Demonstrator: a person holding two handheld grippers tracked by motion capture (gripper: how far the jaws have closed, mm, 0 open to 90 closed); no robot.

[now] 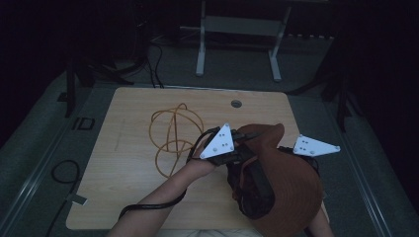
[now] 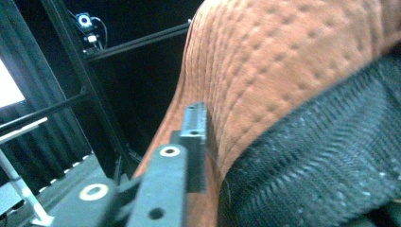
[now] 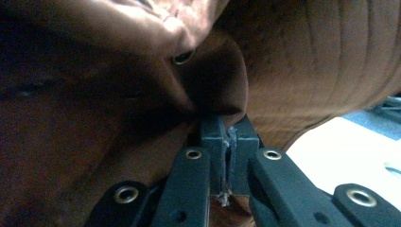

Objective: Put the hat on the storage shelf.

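Hat: I see a rust-brown hat (image 1: 291, 182) with a black mesh lining (image 1: 254, 190) held up over the near right part of the bench, closest to the high camera; its quilted brown cloth (image 2: 283, 71) and the mesh (image 2: 321, 175) crowd the left gripper view.
Right gripper: my right gripper (image 3: 229, 156) has its jaws pressed together on a fold of the hat's brown fabric, a frayed thread caught between them; its grey plate (image 1: 314, 146) sits just right of the hat.
Left gripper: my left gripper (image 1: 242, 140) reaches into the hat's left edge, one jaw lying against the brown cloth; whether it is spread or pinching, I cannot tell.
Left hand: the hand (image 1: 200, 160) grips it, forearm entering from the bottom.
Bench: a pale wooden bench (image 1: 123, 163) in dim light.
Cable: an orange cable (image 1: 173, 133) lies in loose loops beyond the left hand, mid-bench.
Beyond: a grey floor and a white frame's legs (image 1: 200, 54).
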